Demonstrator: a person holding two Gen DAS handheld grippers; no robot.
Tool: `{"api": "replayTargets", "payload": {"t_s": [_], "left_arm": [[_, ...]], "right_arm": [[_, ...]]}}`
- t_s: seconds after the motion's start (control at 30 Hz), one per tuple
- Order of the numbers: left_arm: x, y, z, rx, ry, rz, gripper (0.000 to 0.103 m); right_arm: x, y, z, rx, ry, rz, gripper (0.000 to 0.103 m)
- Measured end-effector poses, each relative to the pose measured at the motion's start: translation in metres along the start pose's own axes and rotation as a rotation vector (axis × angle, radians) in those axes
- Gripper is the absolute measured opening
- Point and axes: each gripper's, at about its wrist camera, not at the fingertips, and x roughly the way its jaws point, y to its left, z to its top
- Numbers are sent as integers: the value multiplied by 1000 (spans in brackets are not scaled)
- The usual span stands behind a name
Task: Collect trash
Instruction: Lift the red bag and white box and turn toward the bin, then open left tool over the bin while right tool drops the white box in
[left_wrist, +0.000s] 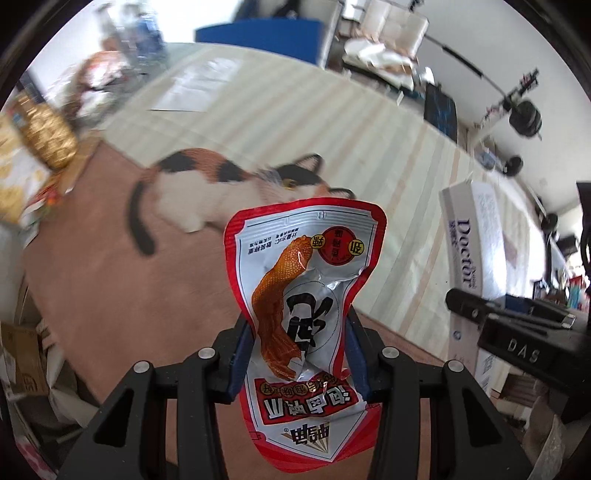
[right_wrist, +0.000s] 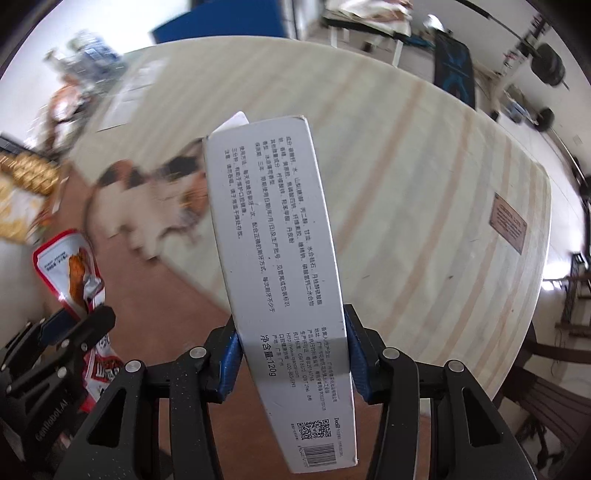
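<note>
My left gripper (left_wrist: 297, 350) is shut on a crumpled red and white snack wrapper (left_wrist: 306, 273), which sticks up between the blue pads (left_wrist: 238, 360). The same snack wrapper (right_wrist: 74, 273) and the left gripper (right_wrist: 70, 325) appear at the left of the right wrist view. My right gripper (right_wrist: 291, 350) is shut on a long grey toothpaste box (right_wrist: 273, 236), held lengthwise between its pads (right_wrist: 356, 354). In the left wrist view that toothpaste box (left_wrist: 476, 251) and the right gripper (left_wrist: 509, 325) show at the right. Both grippers hang above the floor.
A calico cat (left_wrist: 221, 188) stands below on the brown floor (left_wrist: 110, 280), at the edge of a striped cream rug (right_wrist: 406, 192). Snack bags (left_wrist: 33, 155) and cardboard (left_wrist: 22, 358) lie at the left. A paper sheet (left_wrist: 199, 85) lies on the rug. Barbell weights (left_wrist: 524, 118) stand far right.
</note>
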Motion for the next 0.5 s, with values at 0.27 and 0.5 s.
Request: {"api": "replayTargets", "payload": {"t_s": [0.27, 0.5], "left_arm": [[-69, 70, -101, -159, -95, 4, 42], [-95, 160, -248, -338, -64, 31, 42]], "right_arm": [[-40, 92, -78, -134, -14, 113, 51], [-31, 178, -212, -261, 47, 165, 51]]}}
